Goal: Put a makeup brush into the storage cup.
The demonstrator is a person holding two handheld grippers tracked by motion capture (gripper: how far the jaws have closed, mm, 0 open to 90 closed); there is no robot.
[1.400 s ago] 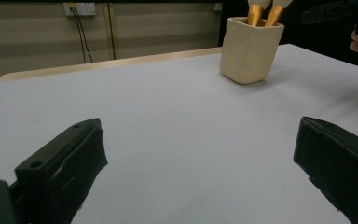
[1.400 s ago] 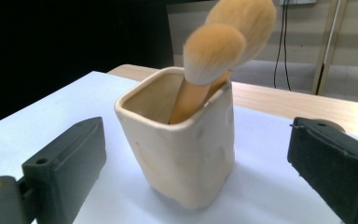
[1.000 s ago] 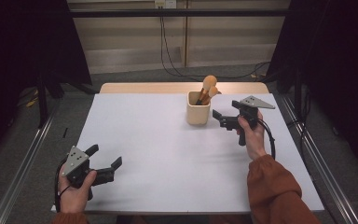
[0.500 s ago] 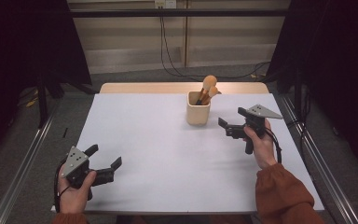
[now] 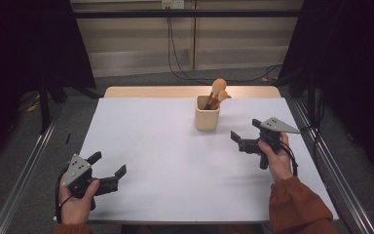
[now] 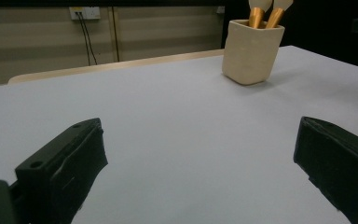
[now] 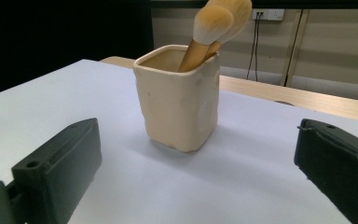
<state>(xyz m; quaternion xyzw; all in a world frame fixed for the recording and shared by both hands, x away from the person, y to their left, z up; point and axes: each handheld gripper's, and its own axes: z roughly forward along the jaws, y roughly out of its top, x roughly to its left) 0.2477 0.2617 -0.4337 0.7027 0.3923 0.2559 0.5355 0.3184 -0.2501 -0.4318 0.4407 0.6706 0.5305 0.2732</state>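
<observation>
We work in a dim room with dark drapes either side and cables down the pale back wall; the white worktop (image 5: 175, 161) looks smooth and matte, with wide bare space all round. The cup (image 5: 207, 113) stands upright toward the far edge, two brushes (image 5: 217, 90) leaning in it. We judge the cup stiff, likely ceramic, moderately heavy, glazed enough to slip; take it across its flat sides, low. The brushes look light, soft-headed; pinch the handles, not the bristles. Right gripper (image 5: 242, 141) hovers near the cup, fingers spread, holding nothing. Left gripper (image 5: 108, 171) sits at the near left, well apart, fingers spread too.
</observation>
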